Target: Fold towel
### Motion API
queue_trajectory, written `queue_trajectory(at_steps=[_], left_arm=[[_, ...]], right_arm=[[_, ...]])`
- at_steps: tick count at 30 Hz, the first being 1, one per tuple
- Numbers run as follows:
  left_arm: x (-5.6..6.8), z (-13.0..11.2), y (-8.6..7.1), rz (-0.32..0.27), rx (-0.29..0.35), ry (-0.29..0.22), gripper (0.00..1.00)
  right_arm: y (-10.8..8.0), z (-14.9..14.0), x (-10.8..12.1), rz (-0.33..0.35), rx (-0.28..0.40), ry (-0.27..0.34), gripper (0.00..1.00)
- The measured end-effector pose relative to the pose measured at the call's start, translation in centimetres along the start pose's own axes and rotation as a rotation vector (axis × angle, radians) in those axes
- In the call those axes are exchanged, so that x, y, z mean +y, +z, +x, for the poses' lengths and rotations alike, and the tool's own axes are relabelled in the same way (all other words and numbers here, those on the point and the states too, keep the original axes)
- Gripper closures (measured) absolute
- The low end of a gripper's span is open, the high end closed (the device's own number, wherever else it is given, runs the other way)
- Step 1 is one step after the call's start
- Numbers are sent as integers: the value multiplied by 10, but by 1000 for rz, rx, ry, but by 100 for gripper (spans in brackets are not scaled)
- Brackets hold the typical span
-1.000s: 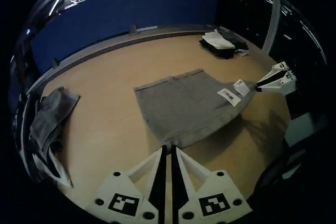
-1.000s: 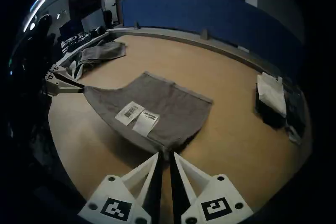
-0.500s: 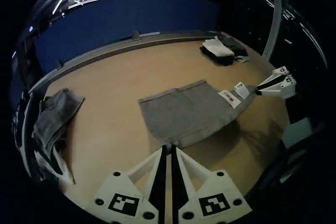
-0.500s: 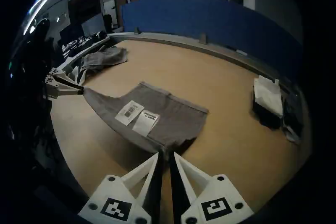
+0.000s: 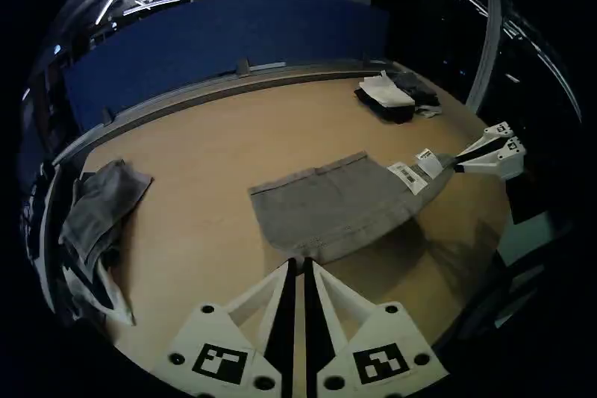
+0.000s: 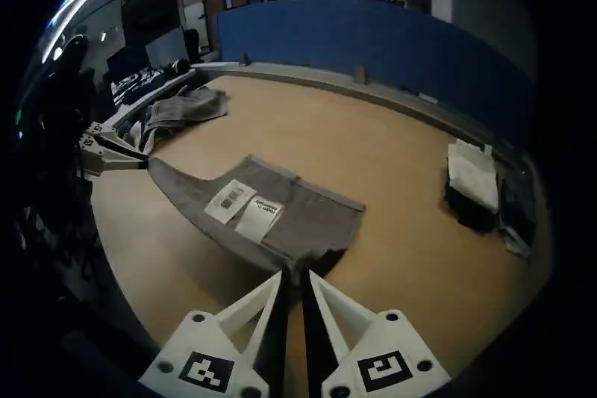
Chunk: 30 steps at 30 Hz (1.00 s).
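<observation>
A grey towel (image 5: 336,204) (image 6: 298,211) with two white labels (image 6: 245,209) is stretched over the wooden table, its near edge raised and its far edge on the tabletop. My left gripper (image 5: 299,263) is shut on one near corner. My right gripper (image 6: 294,274) is shut on the other near corner. In the left gripper view the right gripper (image 5: 489,155) shows at the right, pinching its corner. In the right gripper view the left gripper (image 6: 112,155) shows at the left, pinching its own.
A crumpled pile of grey cloth (image 5: 97,211) (image 6: 179,108) lies at one end of the table (image 5: 209,144). A stack of folded dark and white textiles (image 5: 392,92) (image 6: 477,185) sits at the other end. A blue partition (image 5: 224,39) runs along the far edge.
Both grippers have risen and drawn back with the towel's near corners. More of the towel has come off the table, and its part on the tabletop looks shorter.
</observation>
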<state>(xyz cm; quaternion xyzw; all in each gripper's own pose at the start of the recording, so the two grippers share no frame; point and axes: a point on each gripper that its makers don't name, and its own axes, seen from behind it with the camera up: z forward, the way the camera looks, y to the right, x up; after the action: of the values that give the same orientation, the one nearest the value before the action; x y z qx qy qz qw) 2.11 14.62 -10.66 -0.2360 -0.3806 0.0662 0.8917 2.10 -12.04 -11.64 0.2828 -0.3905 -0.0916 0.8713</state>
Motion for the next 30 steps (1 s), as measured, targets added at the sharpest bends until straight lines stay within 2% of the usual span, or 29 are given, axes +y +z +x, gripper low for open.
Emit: queue_trajectory(at_steps=[8, 14, 20, 30], left_arm=[[-1, 1, 2, 3, -7, -8, 93], [-6, 6, 8, 11, -16, -23, 93], [-13, 14, 25, 25, -31, -36, 93], [-31, 34, 64, 37, -47, -48, 93]], right_arm=[[1, -2, 1, -1, -1, 7, 89], [9, 3, 7, -10, -2, 6, 89], [24, 11, 18, -19, -12, 9, 90], [54, 23, 43, -33, -48, 31, 90]])
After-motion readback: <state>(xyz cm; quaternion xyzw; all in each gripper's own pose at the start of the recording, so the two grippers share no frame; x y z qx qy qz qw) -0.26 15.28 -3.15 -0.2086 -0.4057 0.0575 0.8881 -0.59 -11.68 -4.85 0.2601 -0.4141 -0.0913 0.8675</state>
